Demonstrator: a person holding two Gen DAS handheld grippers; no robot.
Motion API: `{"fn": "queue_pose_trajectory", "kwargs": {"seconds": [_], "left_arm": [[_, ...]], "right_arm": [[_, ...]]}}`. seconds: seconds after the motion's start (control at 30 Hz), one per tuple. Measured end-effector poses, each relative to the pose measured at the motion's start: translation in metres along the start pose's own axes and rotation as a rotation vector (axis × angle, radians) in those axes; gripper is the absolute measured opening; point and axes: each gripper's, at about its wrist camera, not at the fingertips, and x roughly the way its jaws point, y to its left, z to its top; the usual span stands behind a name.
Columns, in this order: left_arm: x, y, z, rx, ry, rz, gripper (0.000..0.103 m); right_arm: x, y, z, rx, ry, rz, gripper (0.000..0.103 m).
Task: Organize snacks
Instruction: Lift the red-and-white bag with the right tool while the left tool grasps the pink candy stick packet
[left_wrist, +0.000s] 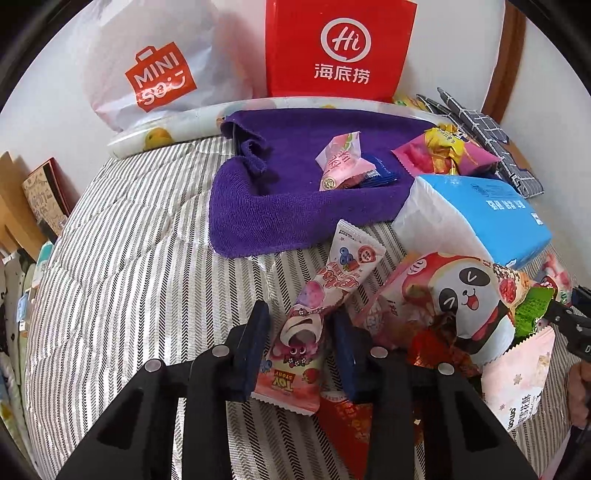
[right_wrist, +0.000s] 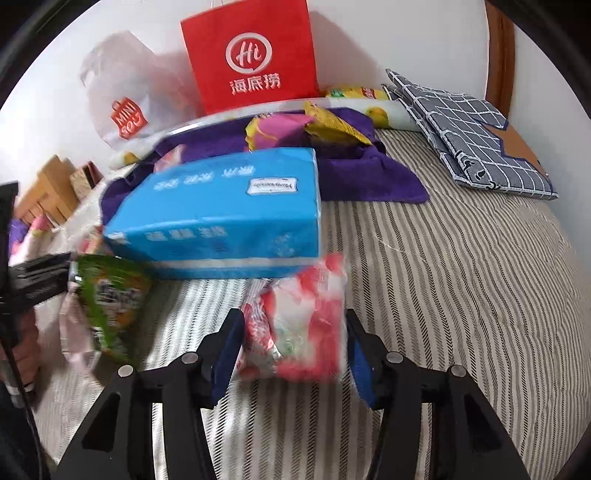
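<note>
In the left wrist view my left gripper (left_wrist: 301, 325) stands around a pink Toy Story snack packet (left_wrist: 295, 354), its pads at the packet's sides on the striped bed. A pile of snacks lies to its right, with a panda packet (left_wrist: 469, 299) on top. A purple towel (left_wrist: 280, 206) behind holds several small snacks (left_wrist: 343, 162). In the right wrist view my right gripper (right_wrist: 293, 343) stands around a red and white snack bag (right_wrist: 303, 325), which is blurred. A green snack packet (right_wrist: 110, 295) lies at its left.
A blue tissue pack (right_wrist: 221, 218) lies just beyond the right gripper and also shows in the left wrist view (left_wrist: 476, 210). A red paper bag (left_wrist: 338, 48) and a white Miniso bag (left_wrist: 155, 70) stand against the wall. A folded grey checked cloth (right_wrist: 472, 136) lies far right.
</note>
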Motion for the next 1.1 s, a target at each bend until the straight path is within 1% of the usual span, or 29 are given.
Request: {"fn": "queue_pose_trajectory", "kwargs": {"seconds": [0.1,0.2,0.27,0.37,0.43,0.53,0.6,0.67,0.7,0.77,0.87,0.93,1.1], "left_arm": [[0.000,0.000,0.000,-0.006,0.000,0.000,0.035],[0.001,0.001,0.000,-0.015,0.000,-0.010,0.037],[0.001,0.001,0.000,-0.020,-0.001,-0.029,0.045],[0.001,0.000,0.001,-0.022,-0.001,-0.035,0.046],[0.002,0.001,0.001,-0.036,-0.003,-0.034,0.046],[0.002,0.000,0.001,-0.039,-0.004,-0.030,0.046],[0.001,0.002,0.001,-0.048,-0.006,-0.035,0.043],[0.000,0.005,0.001,-0.066,-0.010,-0.032,0.023],[-0.001,0.007,0.000,-0.079,-0.009,-0.038,0.023],[-0.004,0.009,-0.003,-0.086,-0.008,-0.059,0.021],[-0.013,0.007,-0.006,-0.081,-0.017,-0.055,0.021],[-0.022,0.005,-0.008,-0.083,-0.023,-0.075,0.021],[-0.036,0.004,-0.012,-0.087,-0.036,-0.059,0.021]], "right_arm": [[0.003,0.002,0.001,-0.015,0.007,-0.014,0.052],[0.003,0.001,0.000,-0.009,0.006,-0.009,0.052],[0.004,0.002,0.002,-0.011,0.013,-0.012,0.052],[0.005,0.006,0.003,-0.033,0.022,-0.023,0.053],[0.006,0.006,0.004,-0.033,0.026,-0.017,0.054],[0.005,0.000,0.006,-0.003,0.026,0.024,0.056],[0.004,-0.006,0.007,0.031,0.021,0.054,0.056],[0.002,-0.008,0.006,0.046,0.013,0.046,0.042],[0.001,-0.009,0.006,0.049,0.015,0.045,0.037],[-0.002,-0.008,0.004,0.048,0.016,0.050,0.032],[-0.009,-0.004,0.003,0.038,0.015,0.053,0.031],[-0.016,-0.002,0.003,0.032,0.002,0.052,0.031],[-0.036,-0.001,0.004,0.033,-0.037,0.056,0.031]]}}
